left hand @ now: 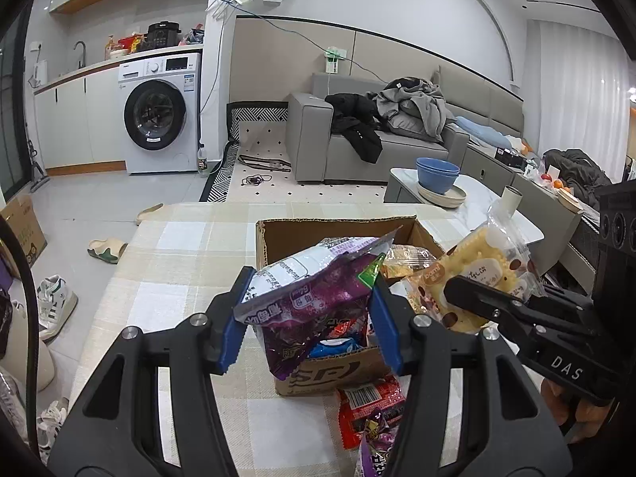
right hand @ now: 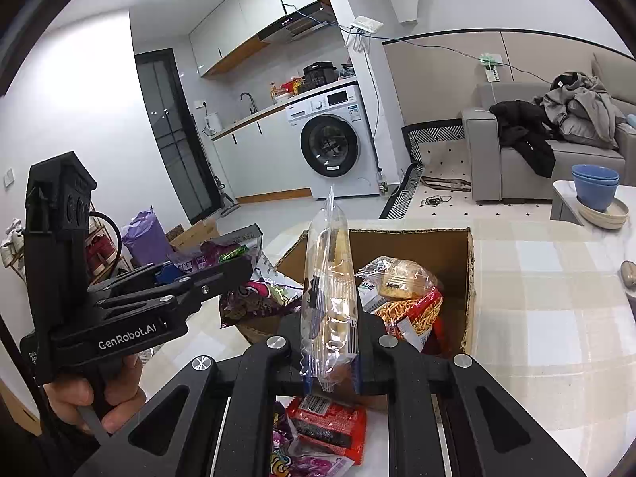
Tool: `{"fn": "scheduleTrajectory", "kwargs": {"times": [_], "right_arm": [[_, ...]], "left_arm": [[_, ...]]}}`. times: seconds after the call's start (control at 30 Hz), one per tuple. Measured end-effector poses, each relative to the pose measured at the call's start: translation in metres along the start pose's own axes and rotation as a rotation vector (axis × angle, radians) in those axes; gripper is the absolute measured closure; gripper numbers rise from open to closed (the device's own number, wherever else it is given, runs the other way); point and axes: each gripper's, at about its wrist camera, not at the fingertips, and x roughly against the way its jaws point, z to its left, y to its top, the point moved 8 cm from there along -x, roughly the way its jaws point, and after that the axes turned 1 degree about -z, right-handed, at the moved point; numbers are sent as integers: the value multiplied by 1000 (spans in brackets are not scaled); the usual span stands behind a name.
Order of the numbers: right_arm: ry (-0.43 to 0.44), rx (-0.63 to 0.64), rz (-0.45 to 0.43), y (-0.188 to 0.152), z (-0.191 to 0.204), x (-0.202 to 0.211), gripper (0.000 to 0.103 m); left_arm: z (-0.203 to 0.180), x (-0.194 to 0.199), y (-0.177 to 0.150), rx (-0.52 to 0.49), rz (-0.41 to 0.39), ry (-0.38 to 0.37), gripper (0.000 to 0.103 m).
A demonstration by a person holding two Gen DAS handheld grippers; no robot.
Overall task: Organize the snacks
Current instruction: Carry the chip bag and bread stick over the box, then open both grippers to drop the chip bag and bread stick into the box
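A cardboard box (left hand: 278, 238) stands on the checked tablecloth and holds several snack packs; it also shows in the right wrist view (right hand: 437, 242). My left gripper (left hand: 310, 318) is shut on a purple snack bag (left hand: 318, 290) and holds it over the box's near left corner. My right gripper (right hand: 330, 342) is shut on a clear cracker pack (right hand: 330, 278) held upright above the box's near edge; the pack also shows in the left wrist view (left hand: 477, 274). A red snack pack (right hand: 330, 425) and a purple one (right hand: 302, 461) lie on the table in front of the box.
Blue bowls (left hand: 437, 175) on plates stand on a white side table behind the box. A grey sofa (left hand: 357, 155) with clothes and a washing machine (left hand: 159, 119) are further back. Shoes and slippers (left hand: 107, 248) lie on the floor at left.
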Motion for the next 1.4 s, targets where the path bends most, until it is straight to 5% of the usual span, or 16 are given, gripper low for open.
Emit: {"fn": "scheduleTrajectory", "kwargs": {"times": [0.7, 0.83, 1.0, 1.13, 1.27, 1.4], "right_arm": [[-13, -47, 2, 1, -7, -26, 89], [-32, -42, 23, 0, -11, -25, 73], [-52, -50, 5, 1, -19, -16, 67], [-69, -59, -7, 1, -27, -7, 58], [-79, -65, -15, 2, -34, 1, 50], [-86, -70, -30, 1, -39, 8, 27]], "left_arm": [[-7, -51, 5, -2, 34, 4, 50], [-10, -64, -2, -3, 60, -14, 50], [-16, -76, -8, -52, 92, 16, 44], [-19, -83, -14, -84, 111, 37, 21], [-22, -87, -18, -81, 123, 31, 18], [-21, -85, -22, -89, 134, 30, 5]]}}
